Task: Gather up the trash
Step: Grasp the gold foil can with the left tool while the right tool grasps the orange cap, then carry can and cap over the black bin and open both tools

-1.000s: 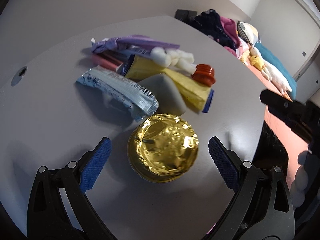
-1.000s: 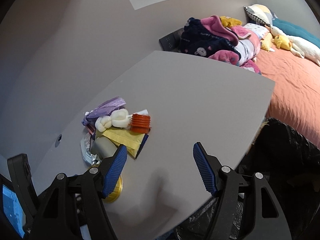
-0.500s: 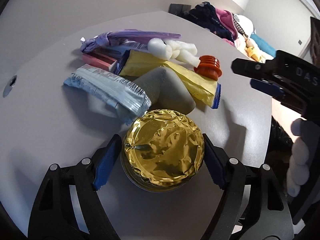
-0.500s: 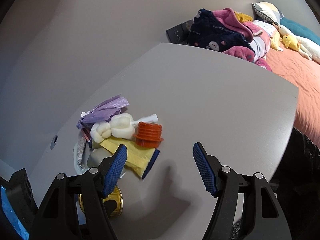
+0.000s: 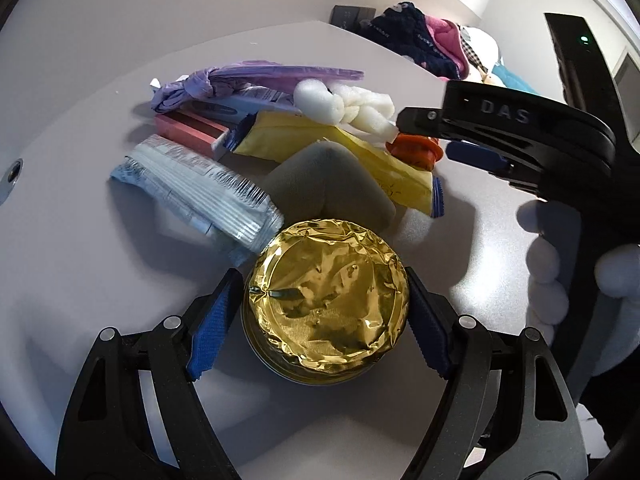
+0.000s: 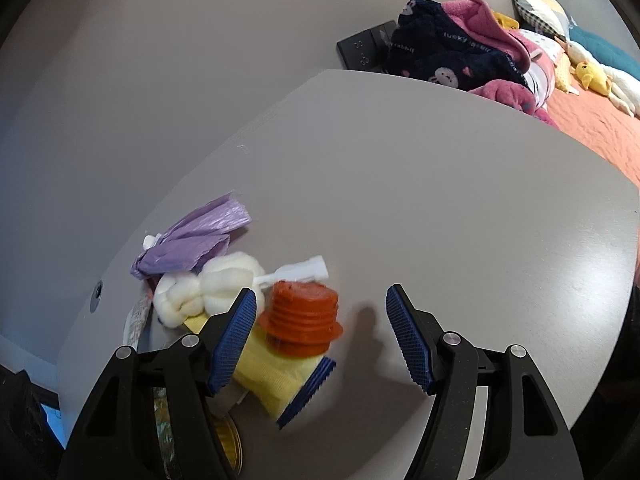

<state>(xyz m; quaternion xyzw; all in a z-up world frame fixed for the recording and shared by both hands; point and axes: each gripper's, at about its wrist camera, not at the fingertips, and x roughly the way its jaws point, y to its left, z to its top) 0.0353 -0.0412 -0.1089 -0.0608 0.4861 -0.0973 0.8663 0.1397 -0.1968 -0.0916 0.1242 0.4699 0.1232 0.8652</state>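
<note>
Left tool (image 5: 326, 320): clamped on the gold foil-lidded tub (image 5: 326, 304), one blue pad pressed on each side of its rim.
Gold foil-lidded tub: at the near edge of the trash pile, on the grey tabletop (image 5: 80, 240); from the right wrist view only a gold sliver (image 6: 228, 440) shows, low and left.
Right tool (image 6: 322, 340): fingers apart, nothing pressed between them; the orange ribbed cap (image 6: 302, 320) sits just beside the left pad (image 6: 234, 344), well clear of the right one.
Right tool from the left wrist view: its black body (image 5: 520, 132) comes in from the right, held by a white-gloved hand (image 5: 560, 280), tip near the cap (image 5: 416, 150).
Pile, just beyond the tub: grey foam wedge (image 5: 332, 184) touching the tub's far side; silver-blue wrapper (image 5: 192, 188) to the left.
Pile, farther: yellow packet with blue serrated end (image 5: 340, 152) under the cap; white foam knot (image 5: 344, 106); pink box (image 5: 188, 132); purple plastic bag (image 5: 240, 80) farthest.
Beyond the tabletop: bed with orange cover (image 6: 592, 120), dark and pink clothes (image 6: 452, 56) heaped on it, far right.
</note>
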